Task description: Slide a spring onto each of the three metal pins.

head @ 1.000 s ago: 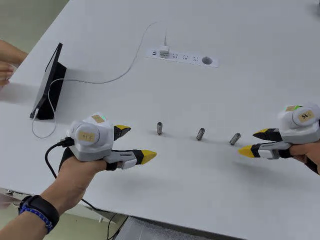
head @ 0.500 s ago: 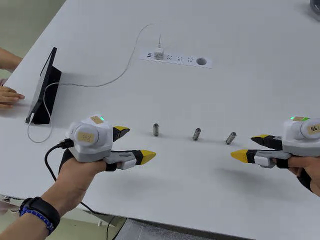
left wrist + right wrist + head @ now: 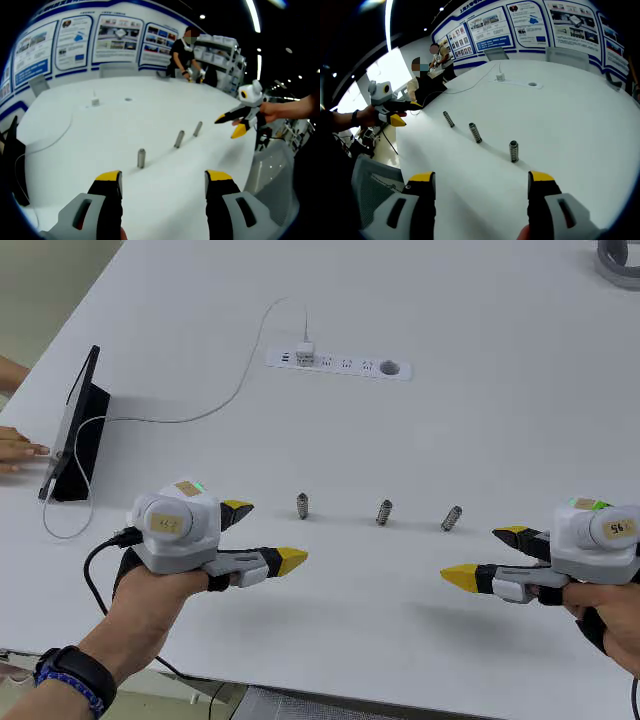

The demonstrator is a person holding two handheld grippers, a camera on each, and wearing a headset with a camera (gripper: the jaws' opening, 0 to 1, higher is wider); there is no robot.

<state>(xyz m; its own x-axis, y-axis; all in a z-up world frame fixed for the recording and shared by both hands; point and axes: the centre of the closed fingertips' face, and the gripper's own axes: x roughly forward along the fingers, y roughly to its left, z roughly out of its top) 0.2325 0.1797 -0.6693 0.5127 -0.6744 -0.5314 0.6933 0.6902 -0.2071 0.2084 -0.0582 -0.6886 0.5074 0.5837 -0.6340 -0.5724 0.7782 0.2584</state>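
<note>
3 springs [image 3: 384, 512] standing in a row on white table [image 3: 480, 430], left claw [image 3: 268, 531] apart, right claw [image 3: 478, 554] apart, both empty

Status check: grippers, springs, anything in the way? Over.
Left gripper open, empty. Right gripper open, empty. Three springs upright in a row between them. Nothing in the way.

Matt white table [image 3: 480, 360]; coiled metal springs [image 3: 384, 512]; plastic grippers.
</note>
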